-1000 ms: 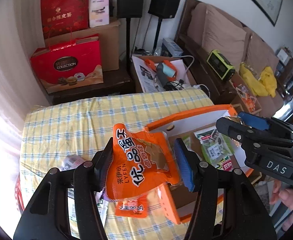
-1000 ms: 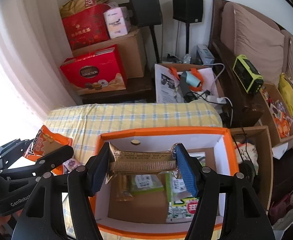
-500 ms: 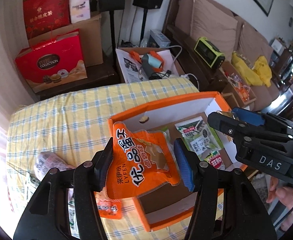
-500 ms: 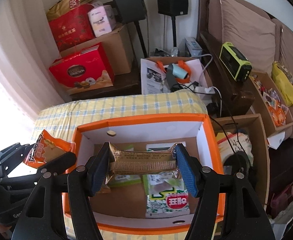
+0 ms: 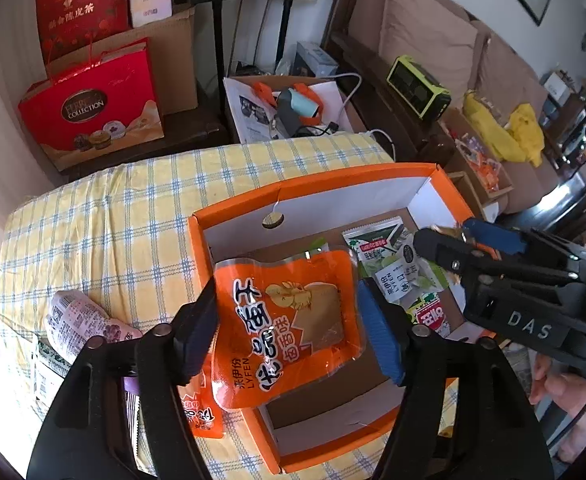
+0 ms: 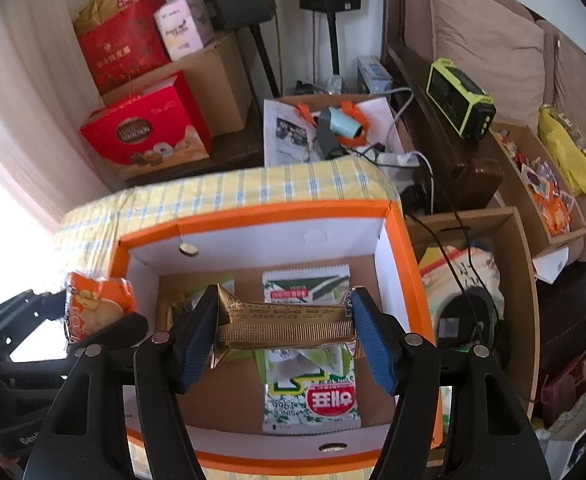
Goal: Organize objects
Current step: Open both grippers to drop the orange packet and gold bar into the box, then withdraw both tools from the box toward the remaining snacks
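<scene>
Orange packet (image 5: 289, 320) — loose between left tongs (image 5: 289, 328)

Two wrist views, both tilted steeply down over the orange box

From the left claw (image 5: 289, 320) we look close down on the orange box (image 5: 313, 184) from its left; from the right claw (image 6: 283, 328) we face it squarely. Both views share the box, the checked table (image 5: 113, 216), the red gift bag (image 6: 145, 128) and, perhaps, the sofa, warped at the fisheye edge.
</scene>
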`<state>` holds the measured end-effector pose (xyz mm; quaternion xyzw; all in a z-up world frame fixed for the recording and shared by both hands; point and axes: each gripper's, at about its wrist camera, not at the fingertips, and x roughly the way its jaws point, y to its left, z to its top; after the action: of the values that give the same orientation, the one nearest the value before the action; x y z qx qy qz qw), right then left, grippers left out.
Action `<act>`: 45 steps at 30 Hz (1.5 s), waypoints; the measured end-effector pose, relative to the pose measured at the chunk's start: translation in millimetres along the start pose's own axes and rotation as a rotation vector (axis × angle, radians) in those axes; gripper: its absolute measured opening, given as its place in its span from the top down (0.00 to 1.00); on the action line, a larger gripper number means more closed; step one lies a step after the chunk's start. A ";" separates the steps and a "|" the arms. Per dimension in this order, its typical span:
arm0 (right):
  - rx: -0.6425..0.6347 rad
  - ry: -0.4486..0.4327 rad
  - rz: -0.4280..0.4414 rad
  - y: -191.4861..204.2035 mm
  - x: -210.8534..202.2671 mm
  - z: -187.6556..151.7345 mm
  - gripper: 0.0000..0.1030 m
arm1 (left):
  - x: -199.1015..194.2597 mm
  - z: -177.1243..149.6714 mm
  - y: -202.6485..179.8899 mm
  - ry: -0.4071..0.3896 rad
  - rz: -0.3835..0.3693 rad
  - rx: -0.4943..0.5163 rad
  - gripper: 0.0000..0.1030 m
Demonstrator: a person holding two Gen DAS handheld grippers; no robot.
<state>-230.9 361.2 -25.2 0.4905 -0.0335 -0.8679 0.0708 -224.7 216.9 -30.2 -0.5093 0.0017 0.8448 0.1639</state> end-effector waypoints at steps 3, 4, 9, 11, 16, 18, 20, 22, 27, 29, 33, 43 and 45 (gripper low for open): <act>-0.003 0.005 -0.015 0.1 1.8 -3.5 0.32 | -1.2 -1.2 1.4 -0.003 0.005 -0.002 0.34; -0.005 0.008 -0.018 1.0 2.3 -3.8 0.32 | -1.2 -1.8 1.6 0.000 0.004 -0.001 0.34; 0.003 -0.007 -0.022 1.5 -1.4 -2.6 0.28 | -4.8 -4.4 3.9 0.000 0.010 0.001 0.33; 0.003 -0.017 -0.024 2.2 -4.9 -0.9 0.27 | -7.0 -3.8 5.3 -0.005 0.012 -0.004 0.33; 0.003 -0.043 -0.027 4.2 -13.4 2.4 0.23 | -16.3 -2.4 8.7 -0.035 0.032 -0.003 0.29; 0.003 -0.050 -0.030 4.9 -15.4 2.9 0.20 | -18.9 -2.3 11.0 -0.043 0.033 -0.007 0.23; 0.000 -0.052 -0.035 6.6 -16.4 3.5 0.16 | -21.9 -2.5 14.2 -0.053 0.035 -0.015 0.21; -0.004 -0.056 -0.036 9.0 -17.3 2.9 0.14 | -24.9 -2.9 17.3 -0.058 0.040 -0.019 0.19; 0.004 -0.065 -0.012 12.0 -19.2 2.1 0.06 | -30.8 -4.0 26.5 -0.070 0.022 -0.038 0.14; 0.000 -0.066 -0.012 14.2 -20.0 1.7 0.00 | -34.3 -4.5 31.9 -0.077 0.019 -0.052 0.06; -0.010 -0.067 -0.006 19.3 -22.6 2.3 0.00 | -43.3 -3.2 41.3 -0.098 0.033 -0.062 0.00; -0.056 -0.070 0.003 40.2 -24.5 5.3 0.00 | -59.9 -7.1 61.1 -0.130 0.075 -0.056 0.00; -0.066 -0.072 0.007 46.2 -24.6 5.4 0.00 | -63.0 -8.9 69.1 -0.129 0.087 -0.064 0.00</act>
<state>-218.9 319.3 4.3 0.4561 -0.0090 -0.8855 0.0886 -209.4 132.6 8.4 -0.4581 -0.0138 0.8819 0.1103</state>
